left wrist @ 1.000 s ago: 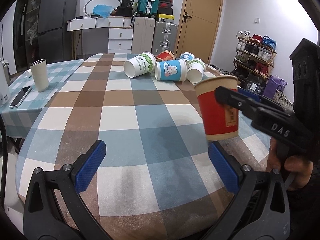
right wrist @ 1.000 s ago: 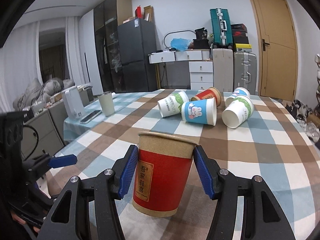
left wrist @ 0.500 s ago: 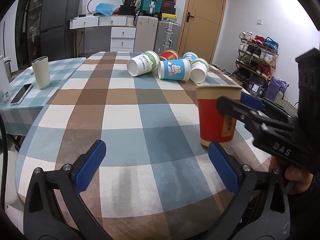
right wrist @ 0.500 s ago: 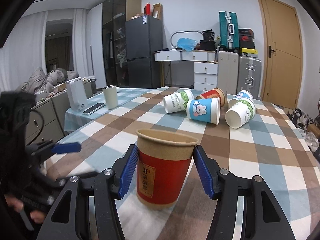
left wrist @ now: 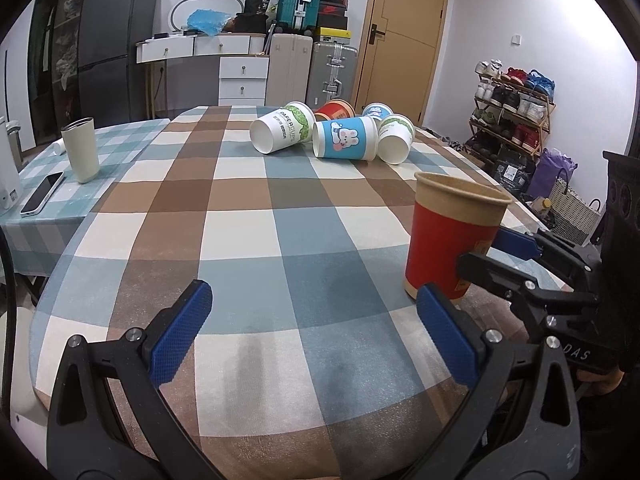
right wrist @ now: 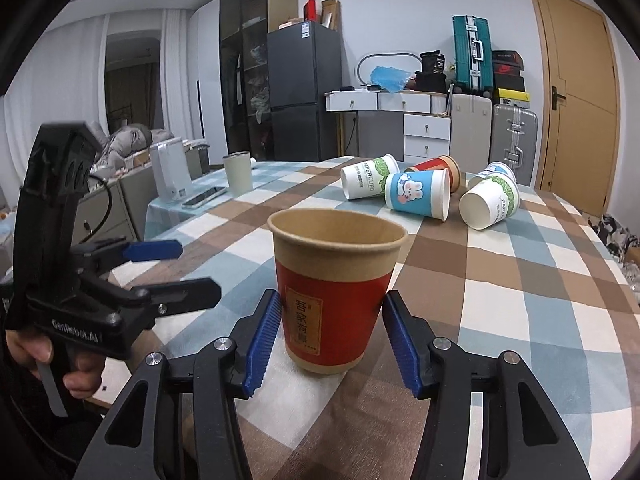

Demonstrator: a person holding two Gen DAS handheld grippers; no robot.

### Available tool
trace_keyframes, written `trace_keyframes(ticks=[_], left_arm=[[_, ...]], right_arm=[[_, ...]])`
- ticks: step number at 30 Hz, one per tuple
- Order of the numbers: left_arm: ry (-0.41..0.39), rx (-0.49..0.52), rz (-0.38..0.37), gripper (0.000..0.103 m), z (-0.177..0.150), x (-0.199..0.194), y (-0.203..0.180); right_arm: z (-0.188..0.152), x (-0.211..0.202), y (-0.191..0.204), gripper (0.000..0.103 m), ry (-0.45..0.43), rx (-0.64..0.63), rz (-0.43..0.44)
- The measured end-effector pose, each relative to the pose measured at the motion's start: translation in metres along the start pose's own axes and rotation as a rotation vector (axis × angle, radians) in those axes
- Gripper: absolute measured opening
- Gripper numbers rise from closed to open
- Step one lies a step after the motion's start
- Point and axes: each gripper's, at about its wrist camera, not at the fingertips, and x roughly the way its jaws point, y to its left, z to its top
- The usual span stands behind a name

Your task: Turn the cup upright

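Note:
A red paper cup with a brown rim stands upright on the checked tablecloth. My right gripper is open around its lower half, with a small gap at each blue pad. The same cup shows at the right of the left wrist view, with the right gripper behind it. My left gripper is open and empty, low over the near table edge, left of the cup. It also shows in the right wrist view.
Several paper cups lie on their sides at the far end of the table. A beige tumbler, a phone and a white appliance sit on a side table at the left.
The right gripper lowered the red cup onto the table and opened its jaws off it. The left gripper stayed open and barely moved.

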Motion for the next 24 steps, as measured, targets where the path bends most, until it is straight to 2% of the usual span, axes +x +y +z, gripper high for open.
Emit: trace_keyframes(ticks=[11,12,14,18,20,23,24], left_arm=[[-0.031,0.02,-0.004,0.102,-0.001,0.0,-0.006],[-0.035,0.021,-0.005,0.102,-0.001,-0.001,-0.006],[-0.043,0.023,-0.008,0.102,-0.001,-0.003,-0.007],[-0.061,0.028,-0.016,0.102,0.0,-0.006,-0.008],[-0.071,0.032,-0.018,0.102,0.0,-0.009,-0.009],[-0.088,0.037,-0.028,0.102,-0.001,-0.012,-0.011],[-0.096,0.042,-0.03,0.102,-0.001,-0.014,-0.012]], right_arm=[[-0.004,-0.003,-0.002,0.056,0.009,-0.006,0.011],[-0.004,-0.005,-0.003,0.058,0.005,-0.006,0.014],[-0.003,-0.008,-0.003,0.07,-0.005,-0.002,0.019],[-0.002,-0.019,-0.005,0.079,-0.047,0.013,0.023],[-0.003,-0.024,-0.006,0.094,-0.073,0.02,0.026],[-0.005,-0.033,-0.009,0.103,-0.111,0.032,0.019],[-0.006,-0.036,-0.01,0.103,-0.122,0.034,0.012]])
